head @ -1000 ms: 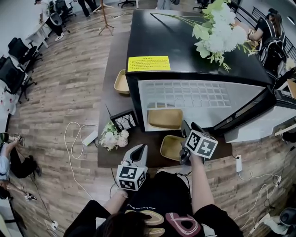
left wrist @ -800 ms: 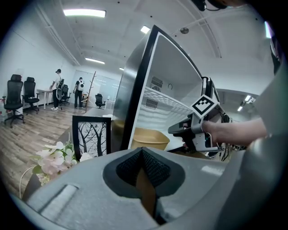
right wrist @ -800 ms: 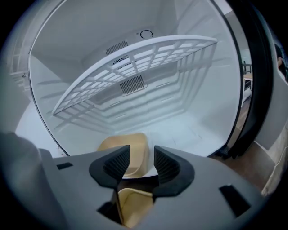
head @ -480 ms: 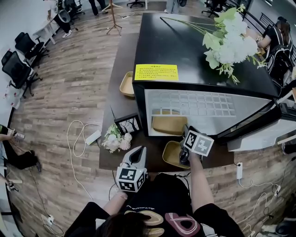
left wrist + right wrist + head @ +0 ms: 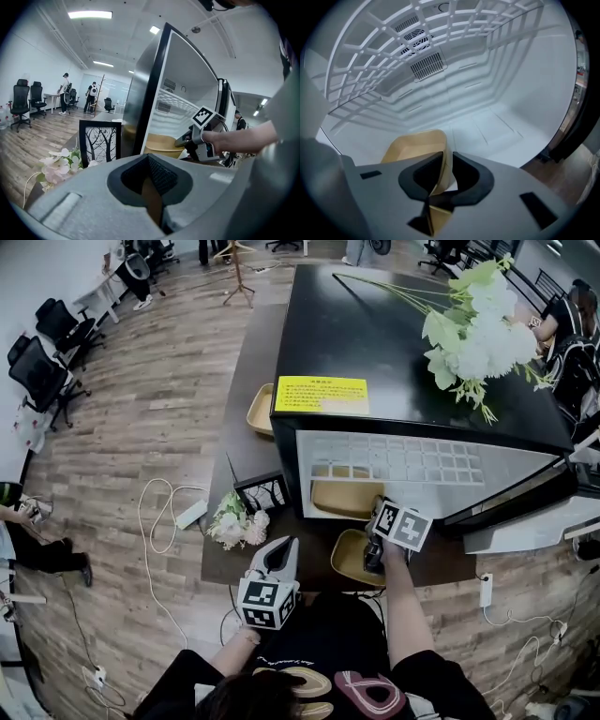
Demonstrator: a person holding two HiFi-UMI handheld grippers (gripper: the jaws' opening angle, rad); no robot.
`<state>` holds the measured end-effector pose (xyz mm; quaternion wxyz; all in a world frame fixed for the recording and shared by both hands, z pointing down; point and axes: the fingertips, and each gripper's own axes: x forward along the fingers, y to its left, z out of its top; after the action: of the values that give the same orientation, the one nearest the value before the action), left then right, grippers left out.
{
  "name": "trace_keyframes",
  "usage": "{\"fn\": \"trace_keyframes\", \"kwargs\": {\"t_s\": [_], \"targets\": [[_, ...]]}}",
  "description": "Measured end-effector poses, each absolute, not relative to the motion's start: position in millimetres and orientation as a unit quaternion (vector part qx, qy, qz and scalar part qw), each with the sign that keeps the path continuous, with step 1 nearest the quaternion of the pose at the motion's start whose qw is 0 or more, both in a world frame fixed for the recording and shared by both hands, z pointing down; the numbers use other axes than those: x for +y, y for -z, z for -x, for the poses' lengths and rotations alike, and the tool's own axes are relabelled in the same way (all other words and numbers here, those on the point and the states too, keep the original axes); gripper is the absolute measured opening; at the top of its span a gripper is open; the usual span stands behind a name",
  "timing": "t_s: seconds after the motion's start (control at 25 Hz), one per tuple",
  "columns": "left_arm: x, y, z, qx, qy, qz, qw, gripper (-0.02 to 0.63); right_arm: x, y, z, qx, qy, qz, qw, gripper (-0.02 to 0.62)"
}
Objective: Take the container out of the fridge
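A tan, shallow container (image 5: pixel 339 495) lies on the white floor of the open fridge (image 5: pixel 412 352). My right gripper (image 5: pixel 379 507) reaches into the fridge's mouth at the container's right end. In the right gripper view its jaws are closing, and the container's (image 5: pixel 417 145) near wall stands pinched between the pads of the right gripper (image 5: pixel 444 161). My left gripper (image 5: pixel 281 554) hangs back over the table's front edge, shut and holding nothing. The left gripper (image 5: pixel 151 180) looks toward the fridge, where the right gripper (image 5: pixel 185 139) shows at the container (image 5: pixel 164 143).
A second tan container (image 5: pixel 352 554) sits on the table just below the fridge's mouth, a third (image 5: pixel 260 409) left of the fridge. A framed picture (image 5: pixel 262 491) and a flower bunch (image 5: pixel 232 519) stand at the left. The fridge door (image 5: pixel 525 493) hangs open to the right. White flowers (image 5: pixel 478 324) lie on top.
My right gripper has pushed a little farther into the fridge's mouth, up to the container's end. The left gripper has stayed where it was.
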<state>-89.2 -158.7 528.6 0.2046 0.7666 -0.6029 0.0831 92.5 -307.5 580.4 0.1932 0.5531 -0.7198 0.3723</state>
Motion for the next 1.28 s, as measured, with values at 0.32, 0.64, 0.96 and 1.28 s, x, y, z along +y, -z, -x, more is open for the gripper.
{"fn": "trace_keyframes", "kwargs": {"t_s": [0.32,0.64,0.96,1.28], "targets": [[-158,-530,91,-0.607,-0.079,-0.763,0.207,0.008,-305,-584,-89,-0.717,-0.383,-0.548,0.198,0.034],[-154,-531,88,-0.603,-0.077,-0.766,0.211,0.008,-298,-576,-99,-0.705,-0.4,-0.557,0.181,0.028],[-152,-532,81,-0.593,-0.074,-0.773,0.21,0.008,-280,-561,-111,-0.701,-0.395,-0.571,0.167,0.028],[-145,-533,70,-0.572,-0.076,-0.788,0.214,0.008,-256,-548,-129,-0.691,-0.389,-0.589,0.158,0.026]]}}
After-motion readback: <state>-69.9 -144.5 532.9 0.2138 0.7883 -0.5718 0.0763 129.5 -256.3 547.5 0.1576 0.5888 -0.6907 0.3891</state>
